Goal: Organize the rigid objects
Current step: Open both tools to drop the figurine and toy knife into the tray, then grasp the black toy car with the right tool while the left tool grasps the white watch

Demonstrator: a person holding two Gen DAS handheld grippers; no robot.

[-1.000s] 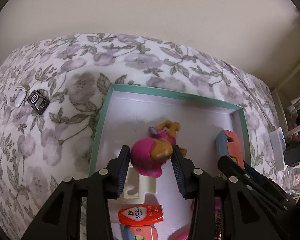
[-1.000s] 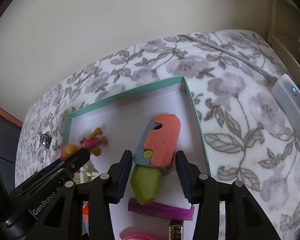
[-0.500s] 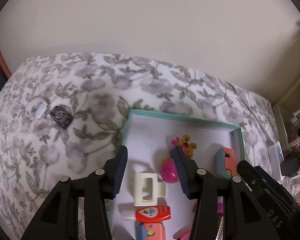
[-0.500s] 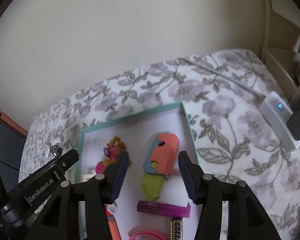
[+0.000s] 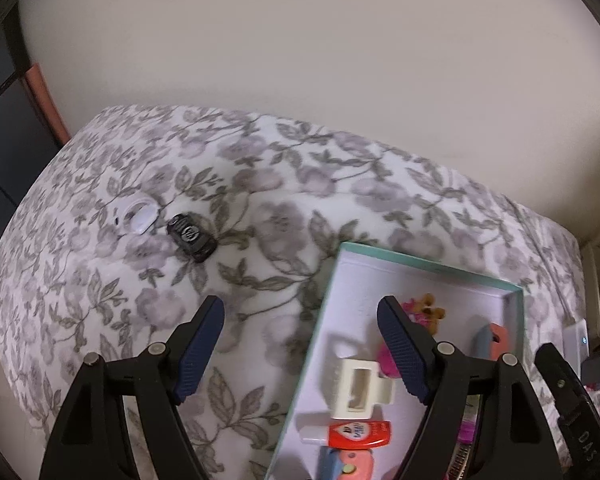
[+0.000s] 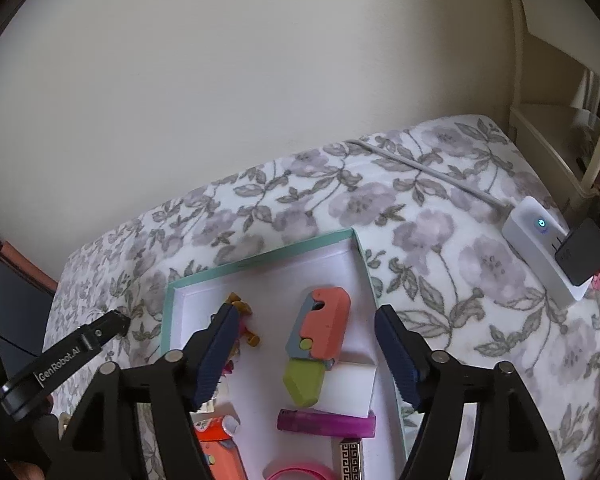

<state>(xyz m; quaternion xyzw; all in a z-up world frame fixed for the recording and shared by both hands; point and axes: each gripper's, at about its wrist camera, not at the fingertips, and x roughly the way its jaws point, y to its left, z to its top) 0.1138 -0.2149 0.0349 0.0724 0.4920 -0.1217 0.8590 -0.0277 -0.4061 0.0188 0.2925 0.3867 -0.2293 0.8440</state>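
Observation:
A teal-rimmed white box [image 5: 420, 262] [image 6: 260, 258] lies on the floral blanket. In it are a pink and orange toy figure [image 5: 420, 312] [image 6: 244, 320], an orange, blue and green folding toy [image 6: 324, 324], a white hair clip [image 5: 360, 388], a red tube [image 5: 352, 434] and a purple lighter [image 6: 326, 424]. My left gripper [image 5: 300, 344] hangs above the box's left rim, its jaws opening with nothing between them. Above the folding toy my right gripper [image 6: 306, 340] is also opening, and its pads are clear of the toy.
A small black object [image 5: 192, 236] and a white one [image 5: 138, 220] lie on the blanket left of the box. A white power strip [image 6: 540, 248] with a black adapter [image 6: 584, 252] and a cable [image 6: 420, 168] sit at the right. A wall is behind and a shelf [image 6: 560, 80] at far right.
The left gripper let go of the pink toy figure, and the right let go of the folding toy. Both rose and spread wider. The left one shifted left over the box rim.

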